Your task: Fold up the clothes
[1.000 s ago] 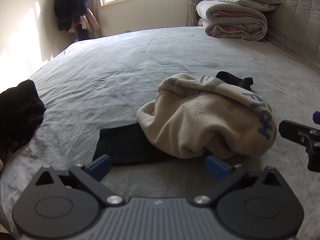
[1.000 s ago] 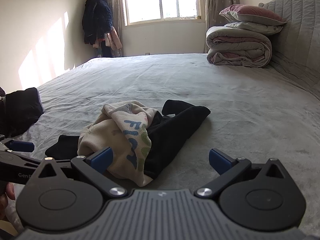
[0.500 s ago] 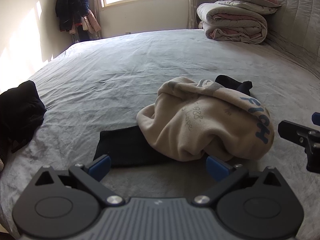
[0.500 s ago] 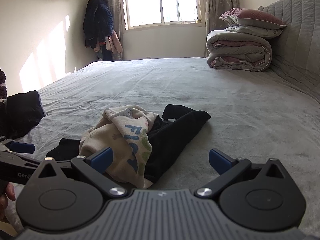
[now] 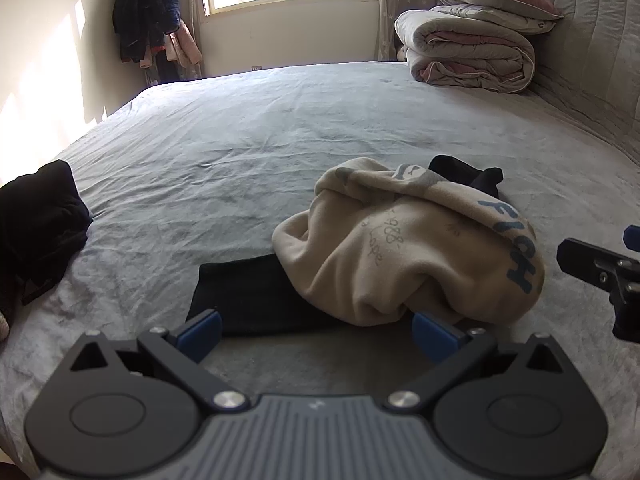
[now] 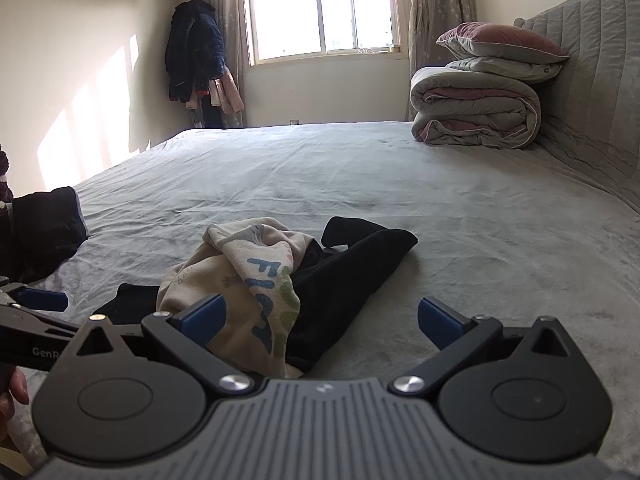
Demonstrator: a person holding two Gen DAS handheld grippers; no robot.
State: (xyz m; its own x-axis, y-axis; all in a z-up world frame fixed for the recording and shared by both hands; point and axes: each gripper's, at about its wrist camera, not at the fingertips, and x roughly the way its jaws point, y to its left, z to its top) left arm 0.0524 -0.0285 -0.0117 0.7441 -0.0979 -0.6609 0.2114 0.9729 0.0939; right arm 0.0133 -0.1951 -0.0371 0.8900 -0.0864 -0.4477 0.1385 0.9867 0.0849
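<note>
**A:** Where are the clothes?

**B:** A crumpled cream fleece sweatshirt with blue lettering (image 5: 404,248) lies heaped on a long black garment (image 5: 248,300), both on the grey bed sheet (image 5: 280,128). Neither is folded flat.

**A:** And the grippers?

**B:** The left gripper (image 5: 316,330) has its blue-tipped fingers spread wide, holding nothing; the heap sits straight ahead, just beyond them. The right gripper (image 6: 322,318) is equally spread and empty, with the heap ahead and to its left.

**A:** How does the black garment run?

**B:** Its long axis runs across the left gripper, angling away rightward. Both grippers seem about equally near.
</note>
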